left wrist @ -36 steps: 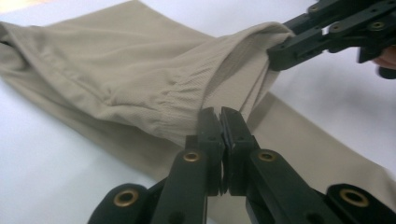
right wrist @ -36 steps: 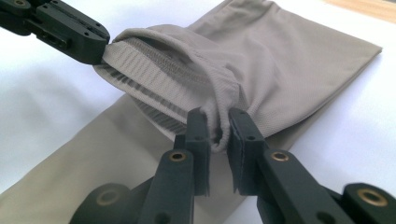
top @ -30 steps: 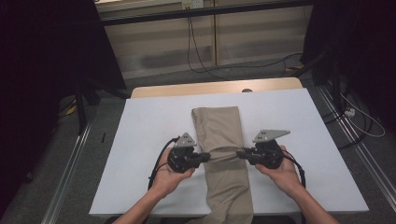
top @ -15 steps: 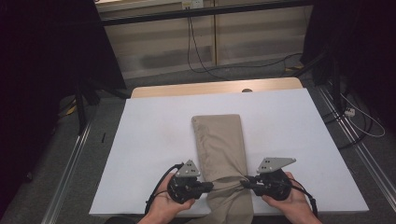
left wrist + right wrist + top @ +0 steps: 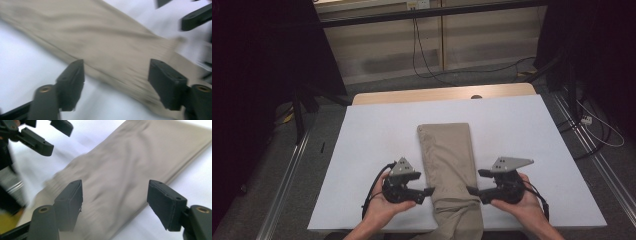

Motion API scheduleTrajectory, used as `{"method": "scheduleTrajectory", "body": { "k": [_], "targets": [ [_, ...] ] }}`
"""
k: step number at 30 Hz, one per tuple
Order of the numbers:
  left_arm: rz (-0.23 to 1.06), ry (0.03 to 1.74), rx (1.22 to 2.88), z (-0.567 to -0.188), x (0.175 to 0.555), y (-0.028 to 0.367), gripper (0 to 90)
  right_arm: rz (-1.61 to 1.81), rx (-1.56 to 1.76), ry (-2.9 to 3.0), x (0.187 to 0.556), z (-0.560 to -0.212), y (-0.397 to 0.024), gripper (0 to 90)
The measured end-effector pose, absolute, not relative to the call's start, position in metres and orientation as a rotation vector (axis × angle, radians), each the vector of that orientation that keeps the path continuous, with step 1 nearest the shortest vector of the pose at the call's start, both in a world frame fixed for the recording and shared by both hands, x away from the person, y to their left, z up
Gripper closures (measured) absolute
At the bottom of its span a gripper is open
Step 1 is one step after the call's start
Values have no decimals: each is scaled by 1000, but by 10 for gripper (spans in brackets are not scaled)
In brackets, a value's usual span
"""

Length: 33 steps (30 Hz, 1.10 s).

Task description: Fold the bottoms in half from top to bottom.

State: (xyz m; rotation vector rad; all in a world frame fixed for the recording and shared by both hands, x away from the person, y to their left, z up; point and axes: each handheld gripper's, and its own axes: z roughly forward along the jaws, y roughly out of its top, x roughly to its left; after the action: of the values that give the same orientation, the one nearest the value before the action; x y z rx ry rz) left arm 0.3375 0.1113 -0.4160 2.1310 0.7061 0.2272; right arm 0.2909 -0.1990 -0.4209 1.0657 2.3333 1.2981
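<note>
Khaki folded trousers [image 5: 447, 155] lie lengthwise down the middle of the white table cover [image 5: 372, 135], their near end rumpled and hanging over the front edge. My left gripper [image 5: 428, 191] is at the cloth's left edge and my right gripper [image 5: 470, 190] at its right edge, both near the front. Their jaws have just been opening and grip nothing. In the left gripper view my left gripper [image 5: 116, 67] stands wide over the trousers [image 5: 105, 42]. In the right gripper view my right gripper [image 5: 115, 186] stands equally wide over the cloth [image 5: 130, 162].
A strip of bare wooden tabletop [image 5: 442, 94] shows beyond the cover. Cables [image 5: 427, 60] trail across the floor behind, and metal rails [image 5: 287, 180] run along both sides. In the right gripper view the other gripper [image 5: 37, 142] is at the top left.
Both grippers drew the trousers toward the front edge while shut on their side edges. They have since let go, and their jaws now stand apart beside the cloth.
</note>
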Motion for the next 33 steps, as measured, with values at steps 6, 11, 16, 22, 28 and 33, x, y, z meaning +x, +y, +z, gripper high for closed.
{"method": "scheduleTrajectory", "body": {
  "k": [6, 11, 16, 22, 28, 33],
  "targets": [
    [330, 794, 2061, -421, 395, 107, 187, 1255, 1129, 2278, 352, -421, -208, 294],
    [334, 880, 2064, -422, 444, 100, 183, 1268, 1200, 2232, 407, -424, -212, 335],
    [304, 949, 2042, -423, 489, 99, 187, 1204, 1230, 2181, 455, -421, -214, 424],
    [343, 1007, 1978, -432, 531, 99, 267, 1132, 1297, 2148, 506, -429, -213, 480],
    [317, 1052, 2030, -443, 547, 93, 348, 1112, 1368, 2125, 534, -437, -214, 517],
    [238, 1095, 2055, -449, 548, 98, 390, 1092, 1373, 2199, 535, -448, -208, 497]
  ]
}}
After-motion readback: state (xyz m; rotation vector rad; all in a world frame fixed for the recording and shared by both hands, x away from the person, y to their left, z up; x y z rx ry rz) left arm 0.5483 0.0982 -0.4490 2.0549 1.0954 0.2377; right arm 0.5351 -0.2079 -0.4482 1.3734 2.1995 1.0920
